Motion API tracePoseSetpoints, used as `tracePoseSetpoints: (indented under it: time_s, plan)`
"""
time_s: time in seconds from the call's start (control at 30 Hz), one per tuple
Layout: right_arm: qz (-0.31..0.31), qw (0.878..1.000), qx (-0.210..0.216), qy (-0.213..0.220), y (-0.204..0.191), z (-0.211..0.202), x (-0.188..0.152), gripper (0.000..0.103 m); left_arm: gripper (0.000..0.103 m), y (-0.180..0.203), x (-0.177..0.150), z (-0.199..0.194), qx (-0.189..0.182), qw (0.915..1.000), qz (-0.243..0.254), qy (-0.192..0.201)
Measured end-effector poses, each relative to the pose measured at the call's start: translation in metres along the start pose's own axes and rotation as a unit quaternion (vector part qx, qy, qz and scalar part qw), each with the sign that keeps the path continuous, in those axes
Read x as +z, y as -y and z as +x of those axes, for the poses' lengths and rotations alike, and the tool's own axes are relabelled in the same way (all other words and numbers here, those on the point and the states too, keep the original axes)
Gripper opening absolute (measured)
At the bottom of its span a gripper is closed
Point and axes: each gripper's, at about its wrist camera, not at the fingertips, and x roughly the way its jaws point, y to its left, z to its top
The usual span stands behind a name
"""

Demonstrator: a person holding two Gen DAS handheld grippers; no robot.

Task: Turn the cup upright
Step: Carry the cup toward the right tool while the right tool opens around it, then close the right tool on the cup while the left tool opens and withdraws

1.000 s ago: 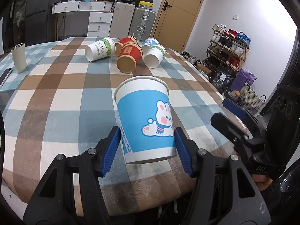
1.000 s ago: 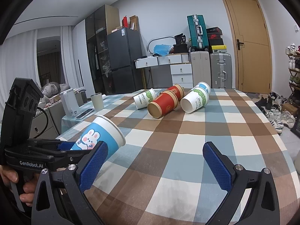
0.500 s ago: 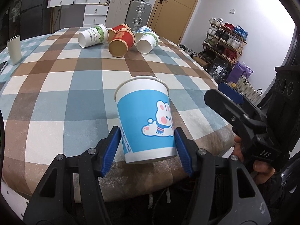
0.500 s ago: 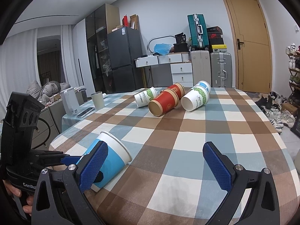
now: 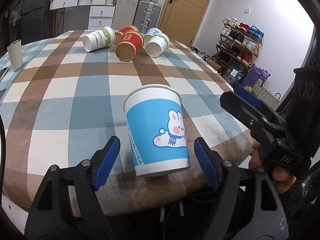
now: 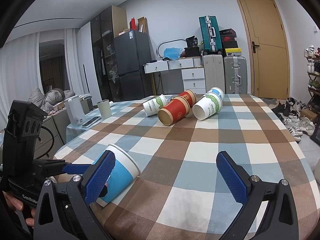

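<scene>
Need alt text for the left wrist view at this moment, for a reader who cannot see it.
A blue rabbit-print paper cup stands mouth up near the edge of a checked tablecloth, between the open blue fingers of the left gripper, which do not touch it. Five more paper cups lie on their sides farther back, and the right gripper shows at right.

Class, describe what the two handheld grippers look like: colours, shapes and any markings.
Both are black plastic frames with silver screws. The left gripper and right gripper each carry two blue textured finger pads. White lettering reads "DAS" on the right one and "GenRobo" on the left.
</scene>
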Motion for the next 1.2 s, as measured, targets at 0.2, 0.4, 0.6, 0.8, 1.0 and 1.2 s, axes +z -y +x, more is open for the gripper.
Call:
tracePoseSetpoints:
  time_s: [0.2, 0.4, 0.6, 0.8, 1.0, 1.2]
  plan:
    - [0.006, 1.0, 0.001, 0.001, 0.001, 0.0, 0.002, 0.103, 0.085, -0.005, 0.006, -0.005, 0.004, 0.9998, 0.002, 0.018]
    - [0.004, 1.0, 0.004, 0.0, -0.001, 0.0, 0.002, 0.103, 0.1, -0.007, 0.009, -0.016, 0.012, 0.9989, 0.011, 0.044]
    - [0.01, 1.0, 0.017, -0.009, -0.005, 0.004, 0.003, 0.103, 0.102, -0.013, 0.012, -0.031, 0.025, 0.9965, 0.029, 0.075]
    - [0.022, 0.999, 0.02, -0.036, -0.01, 0.012, 0.007, 0.103, 0.102, -0.03, 0.015, -0.04, 0.035, 0.9958, 0.015, 0.083]
    - [0.044, 0.996, 0.029, -0.074, -0.015, 0.024, 0.009, 0.103, 0.102, -0.046, 0.017, -0.045, 0.058, 0.9938, 0.021, 0.093]
    - [0.066, 0.99, 0.049, -0.114, -0.022, 0.037, 0.006, 0.103, 0.102, -0.069, 0.016, -0.04, 0.071, 0.994, 0.018, 0.082]
